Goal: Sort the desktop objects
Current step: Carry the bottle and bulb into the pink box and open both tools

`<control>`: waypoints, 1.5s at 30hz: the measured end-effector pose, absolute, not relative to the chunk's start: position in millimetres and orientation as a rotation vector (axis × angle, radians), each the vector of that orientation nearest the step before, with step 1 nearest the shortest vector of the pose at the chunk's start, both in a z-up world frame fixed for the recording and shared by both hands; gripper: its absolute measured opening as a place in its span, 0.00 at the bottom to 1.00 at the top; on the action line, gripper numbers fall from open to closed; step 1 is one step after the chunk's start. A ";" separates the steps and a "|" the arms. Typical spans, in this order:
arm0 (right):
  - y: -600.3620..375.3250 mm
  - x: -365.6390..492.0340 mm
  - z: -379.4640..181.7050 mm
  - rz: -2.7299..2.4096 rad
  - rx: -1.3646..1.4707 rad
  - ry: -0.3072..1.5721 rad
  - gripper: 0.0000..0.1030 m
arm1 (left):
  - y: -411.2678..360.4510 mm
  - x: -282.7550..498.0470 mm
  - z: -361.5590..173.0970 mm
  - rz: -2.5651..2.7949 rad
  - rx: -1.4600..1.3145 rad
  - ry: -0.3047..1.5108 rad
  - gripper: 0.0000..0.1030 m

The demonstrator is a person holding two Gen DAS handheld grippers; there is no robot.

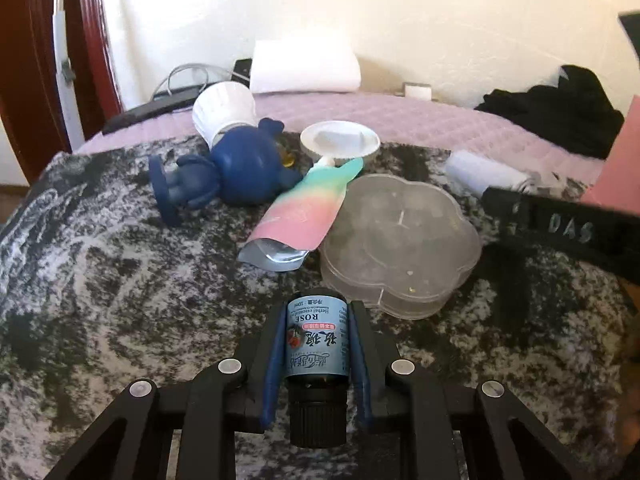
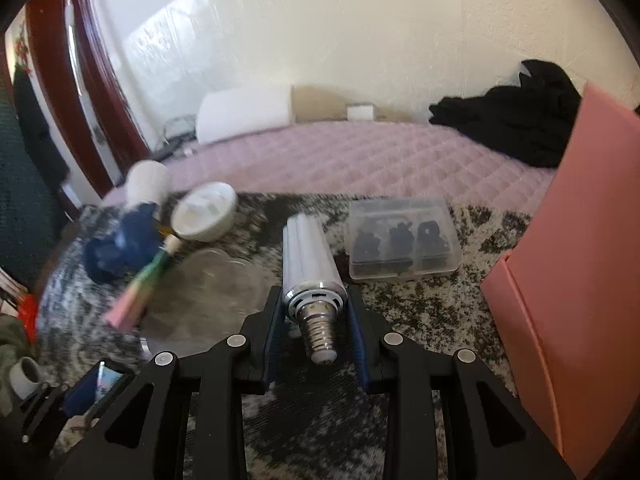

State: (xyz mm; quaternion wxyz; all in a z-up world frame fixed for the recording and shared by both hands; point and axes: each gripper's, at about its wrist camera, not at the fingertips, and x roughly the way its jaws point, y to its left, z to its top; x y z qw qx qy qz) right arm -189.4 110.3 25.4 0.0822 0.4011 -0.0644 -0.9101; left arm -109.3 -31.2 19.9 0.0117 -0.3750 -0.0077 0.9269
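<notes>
Left claw (image 1: 318,356) grips a small rose-oil bottle (image 1: 317,344) — right claw (image 2: 316,320) clamps a light bulb (image 2: 310,268).

One small dark glass bottle with a blue label (image 1: 317,344), one white tubular lamp bulb with a metal screw base (image 2: 310,270) and one blue figurine in a white chef's hat (image 1: 224,164) are in view. There are two clear plastic boxes: one flower-shaped (image 1: 400,244), one rectangular holding three black pieces (image 2: 400,240). One pastel rainbow tube (image 1: 300,216), one pink box (image 2: 576,280) and one white pillow (image 1: 304,66) complete the count
</notes>
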 end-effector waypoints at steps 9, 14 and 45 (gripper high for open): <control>132.5 -165.5 45.0 -2.609 1.162 -0.446 0.31 | -70.1 -98.4 35.4 2.909 -1.143 -0.203 0.24; 140.4 -136.7 76.9 -2.591 1.058 -0.549 0.31 | -63.2 -89.9 57.7 2.892 -1.077 -0.201 0.24; 347.0 75.9 163.0 -3.167 0.943 -0.463 0.31 | 179.1 -11.9 155.4 2.571 -0.807 0.016 0.24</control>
